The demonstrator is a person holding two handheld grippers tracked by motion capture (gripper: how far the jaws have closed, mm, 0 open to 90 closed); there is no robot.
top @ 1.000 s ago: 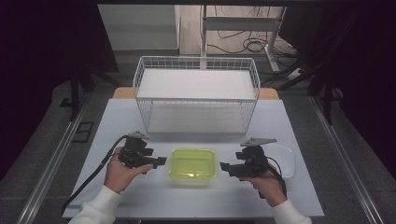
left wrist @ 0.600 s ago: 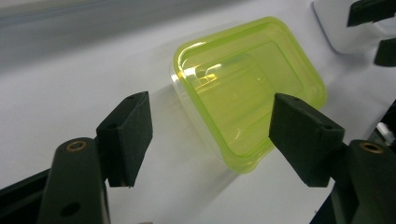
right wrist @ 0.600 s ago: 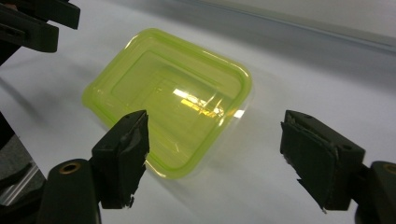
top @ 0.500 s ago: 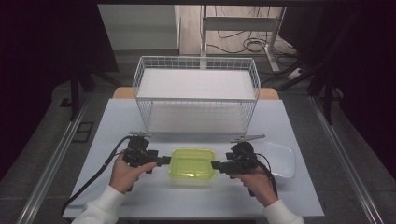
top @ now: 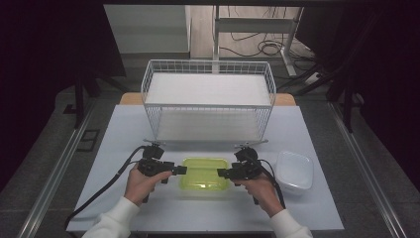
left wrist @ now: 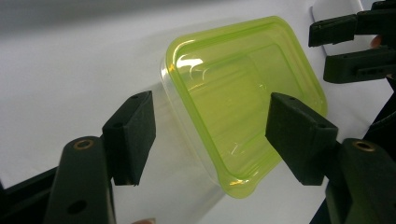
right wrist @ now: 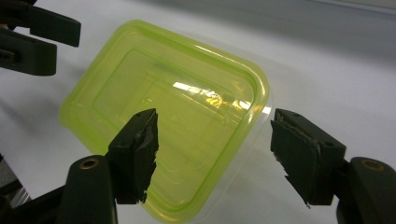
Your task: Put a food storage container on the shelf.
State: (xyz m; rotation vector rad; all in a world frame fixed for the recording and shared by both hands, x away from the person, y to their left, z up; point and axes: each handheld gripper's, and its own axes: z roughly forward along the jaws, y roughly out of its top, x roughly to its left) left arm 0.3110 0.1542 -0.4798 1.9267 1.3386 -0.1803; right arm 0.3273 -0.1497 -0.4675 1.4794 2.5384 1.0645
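Green-lidded container (top: pixel 205 173) sits on worktop (top: pixel 124 129) btwn both hand-held grippers, long axis running left-right. Left hand-held gripper (top: pixel 179 169) and right hand-held gripper (top: pixel 221 173), jaws wide, nothing held, flank its short ends, about equally near.

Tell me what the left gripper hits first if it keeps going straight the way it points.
Most likely the green-lidded container: the left gripper, jaws open, points at its near end.

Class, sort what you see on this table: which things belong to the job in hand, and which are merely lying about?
In the job:
green-lidded container
left gripper, jaws open
right gripper, jaws open

Lying about:
white wire basket
clear white container
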